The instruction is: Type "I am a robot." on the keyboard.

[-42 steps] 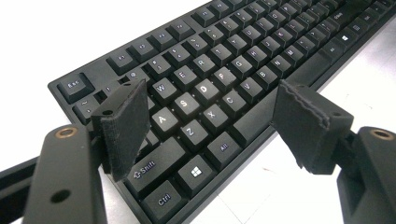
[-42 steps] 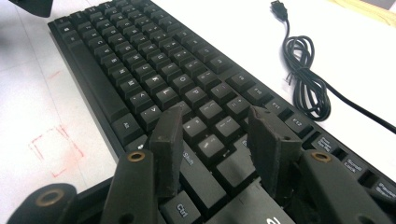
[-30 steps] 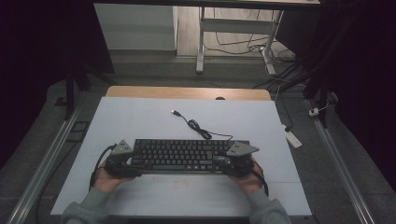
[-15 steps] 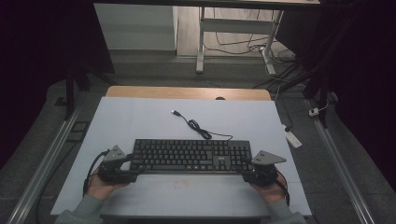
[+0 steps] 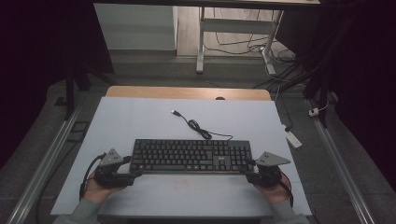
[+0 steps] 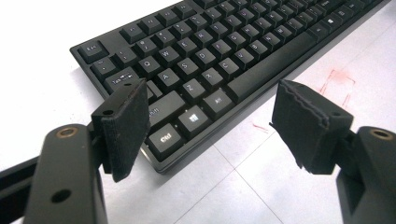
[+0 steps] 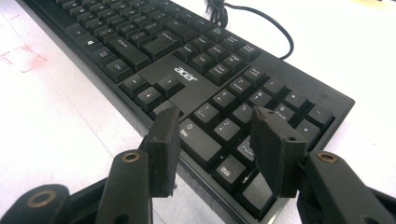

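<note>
A black keyboard (image 5: 189,156) lies flat on the white table top (image 5: 130,121), its long side across the table. Its black cable (image 5: 198,128) curls away toward the far side. My left gripper (image 5: 132,174) sits just off the keyboard's near-left corner, jaws open. In the left gripper view the keyboard (image 6: 210,60) lies just beyond the open left gripper (image 6: 210,109), with nothing held. My right gripper (image 5: 251,174) is at the near-right corner. In the right gripper view the right gripper (image 7: 217,128) stands open above the number pad of the keyboard (image 7: 187,65).
Faint red marks (image 5: 180,183) are on the table in front of the keyboard. A wooden strip (image 5: 187,92) edges the far side. Metal rails (image 5: 44,163) run along both sides. A white power strip (image 5: 293,138) lies on the floor at the right.
Both grippers have drawn back from the keyboard's ends, outward and toward the person. The keyboard has stayed where it was.
</note>
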Available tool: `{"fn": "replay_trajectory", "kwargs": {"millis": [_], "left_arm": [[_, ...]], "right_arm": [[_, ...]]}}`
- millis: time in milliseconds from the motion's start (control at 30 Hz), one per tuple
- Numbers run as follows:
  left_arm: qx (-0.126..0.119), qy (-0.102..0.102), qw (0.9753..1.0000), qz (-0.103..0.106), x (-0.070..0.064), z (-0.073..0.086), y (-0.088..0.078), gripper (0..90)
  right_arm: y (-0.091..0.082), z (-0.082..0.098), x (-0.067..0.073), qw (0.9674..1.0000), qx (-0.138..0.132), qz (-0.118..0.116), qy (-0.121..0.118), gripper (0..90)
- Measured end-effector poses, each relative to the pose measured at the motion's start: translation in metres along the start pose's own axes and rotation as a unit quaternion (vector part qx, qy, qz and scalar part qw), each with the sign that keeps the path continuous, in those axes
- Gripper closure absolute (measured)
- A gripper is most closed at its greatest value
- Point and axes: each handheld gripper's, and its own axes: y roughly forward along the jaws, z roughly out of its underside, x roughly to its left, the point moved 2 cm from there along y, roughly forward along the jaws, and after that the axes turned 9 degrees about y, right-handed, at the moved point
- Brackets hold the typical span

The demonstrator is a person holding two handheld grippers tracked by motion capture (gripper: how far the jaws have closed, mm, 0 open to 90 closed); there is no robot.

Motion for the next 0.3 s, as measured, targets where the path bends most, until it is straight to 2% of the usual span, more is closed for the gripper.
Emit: {"fn": "replay_trajectory", "kwargs": {"millis": [33, 67, 300], "left_arm": [[0.0, 0.0, 1.0, -0.001, -0.0002, -0.0001, 0.0001, 27.6], [0.0, 0.001, 1.0, -0.001, -0.0004, -0.0001, 0.0, 27.6], [0.0, 0.002, 1.0, -0.002, -0.0005, -0.0001, -0.0001, 27.4]], "right_arm": [[0.0007, -0.0001, 0.0002, 1.0, 0.0, -0.006, 0.0, 53.2], [0.0005, -0.0001, 0.0007, 1.0, 0.002, 0.001, 0.0, 53.2], [0.0013, -0.0007, 0.0008, 1.0, -0.002, -0.007, -0.004, 53.1]]}}
